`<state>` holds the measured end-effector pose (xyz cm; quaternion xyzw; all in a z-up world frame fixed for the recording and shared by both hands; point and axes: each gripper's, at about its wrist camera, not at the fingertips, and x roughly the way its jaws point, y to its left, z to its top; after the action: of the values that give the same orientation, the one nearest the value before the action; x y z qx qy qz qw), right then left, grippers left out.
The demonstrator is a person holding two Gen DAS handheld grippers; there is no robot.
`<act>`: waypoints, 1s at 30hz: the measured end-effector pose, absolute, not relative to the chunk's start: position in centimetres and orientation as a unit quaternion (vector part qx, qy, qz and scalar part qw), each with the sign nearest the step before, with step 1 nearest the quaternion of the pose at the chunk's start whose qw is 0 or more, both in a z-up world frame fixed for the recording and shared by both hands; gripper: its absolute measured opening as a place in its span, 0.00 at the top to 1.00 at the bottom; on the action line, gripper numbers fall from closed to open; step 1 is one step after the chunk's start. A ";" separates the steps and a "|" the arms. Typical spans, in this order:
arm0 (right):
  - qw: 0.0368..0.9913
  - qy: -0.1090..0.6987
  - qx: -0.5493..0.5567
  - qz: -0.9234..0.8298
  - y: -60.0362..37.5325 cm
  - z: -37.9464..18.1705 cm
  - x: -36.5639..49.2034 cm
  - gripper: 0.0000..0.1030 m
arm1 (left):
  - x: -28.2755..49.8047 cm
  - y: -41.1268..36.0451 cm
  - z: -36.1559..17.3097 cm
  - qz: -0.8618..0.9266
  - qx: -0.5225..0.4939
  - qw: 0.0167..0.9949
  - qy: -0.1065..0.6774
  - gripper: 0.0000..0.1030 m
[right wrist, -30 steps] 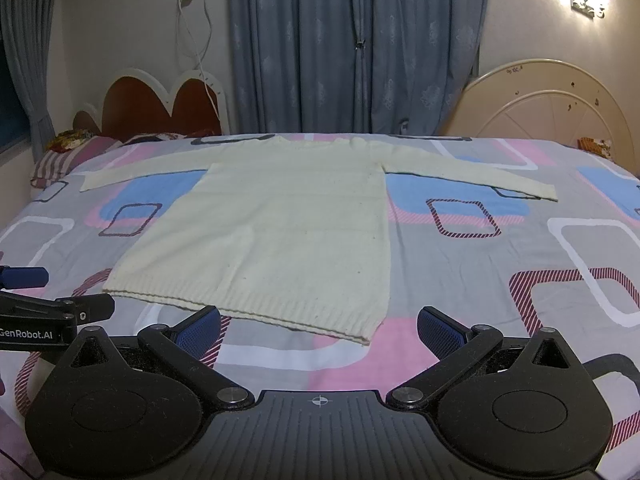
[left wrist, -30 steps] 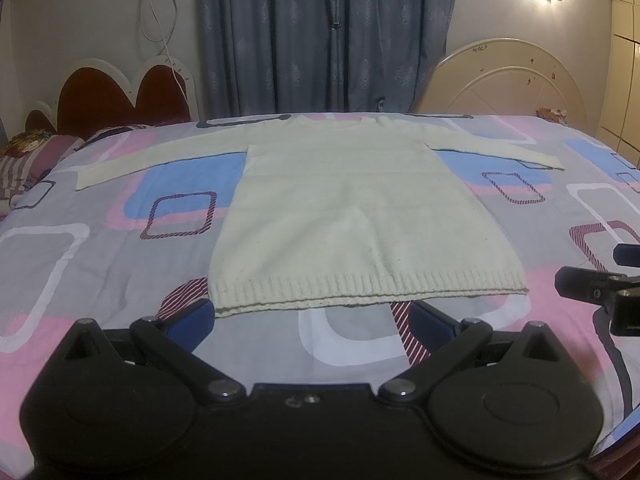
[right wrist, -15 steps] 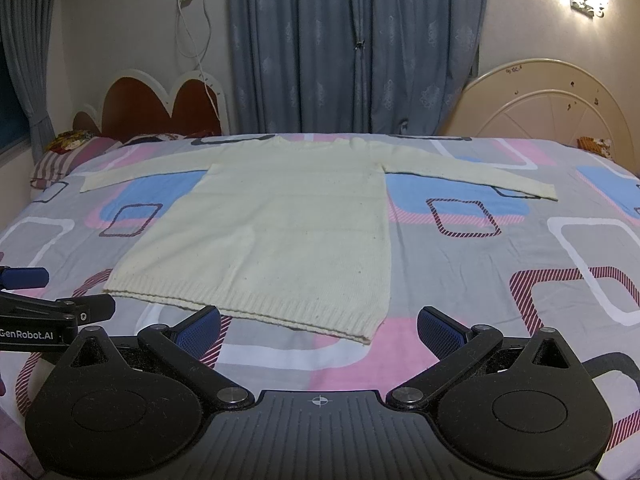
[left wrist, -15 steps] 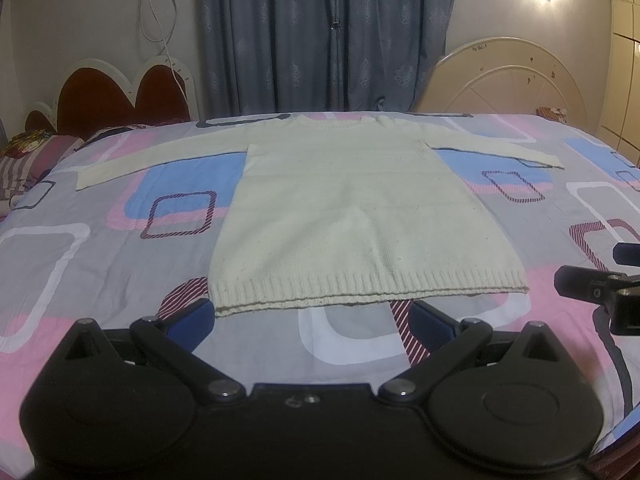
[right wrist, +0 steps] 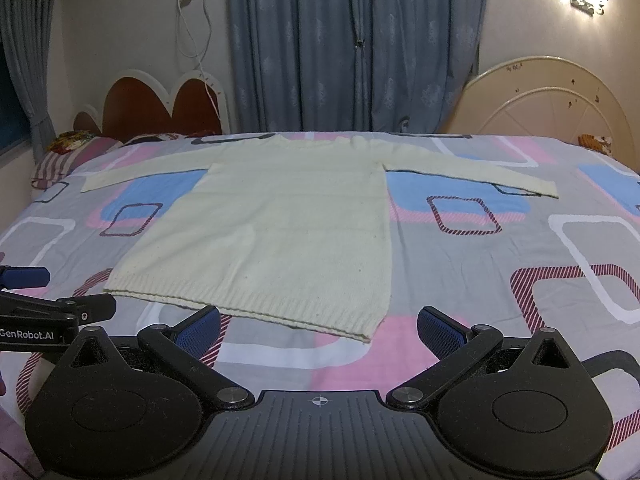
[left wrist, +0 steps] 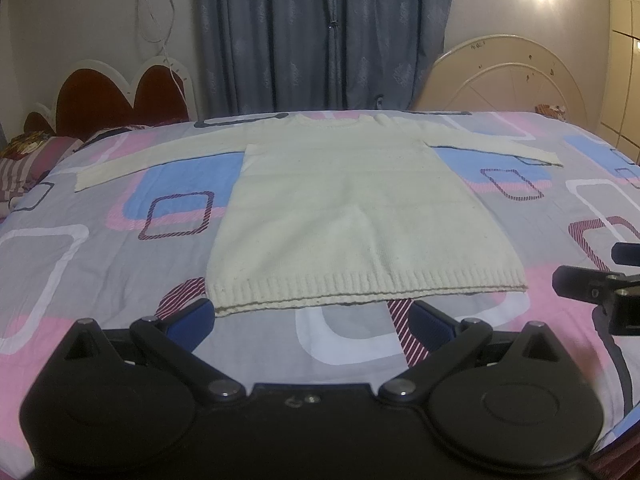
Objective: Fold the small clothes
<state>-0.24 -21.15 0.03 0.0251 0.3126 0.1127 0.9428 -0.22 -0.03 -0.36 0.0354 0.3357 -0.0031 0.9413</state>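
Observation:
A cream knitted sweater (left wrist: 360, 216) (right wrist: 288, 232) lies flat on the bed, both sleeves spread out sideways and its ribbed hem nearest me. My left gripper (left wrist: 312, 320) is open just short of the hem, with nothing between its blue pads. My right gripper (right wrist: 320, 326) is also open, hovering near the hem's right corner and holding nothing. Each gripper shows at the edge of the other's view: the right gripper (left wrist: 600, 288) and the left gripper (right wrist: 44, 308).
The bed (left wrist: 80, 264) has a sheet patterned in grey, pink and blue. A red and white headboard (right wrist: 160, 108) and striped pillows (right wrist: 60, 160) lie at the far left. Blue curtains (right wrist: 352, 44) hang behind. A round cream board (right wrist: 548, 100) leans at the far right.

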 end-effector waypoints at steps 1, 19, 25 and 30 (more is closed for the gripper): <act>0.943 0.313 0.026 0.113 -21.2 0.0 -0.2 0.00 | -0.2 -0.1 -0.4 -0.003 0.036 0.941 0.336 0.00; 0.949 0.306 0.031 0.075 -23.1 0.0 0.3 0.00 | 2.3 1.5 -0.2 -0.016 -0.025 0.943 0.332 0.00; 0.947 0.310 0.051 0.066 -25.8 0.2 1.9 0.00 | 5.2 1.4 -0.2 -0.044 -0.046 0.942 0.328 0.02; 0.947 0.315 0.031 0.049 -27.6 0.2 5.3 0.00 | 9.1 1.6 1.3 -0.036 -0.016 0.964 0.263 0.02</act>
<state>5.27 -27.61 0.23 0.0314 0.3145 0.0488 0.9475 9.14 1.56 1.35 -0.0157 0.2633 -0.0357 0.9639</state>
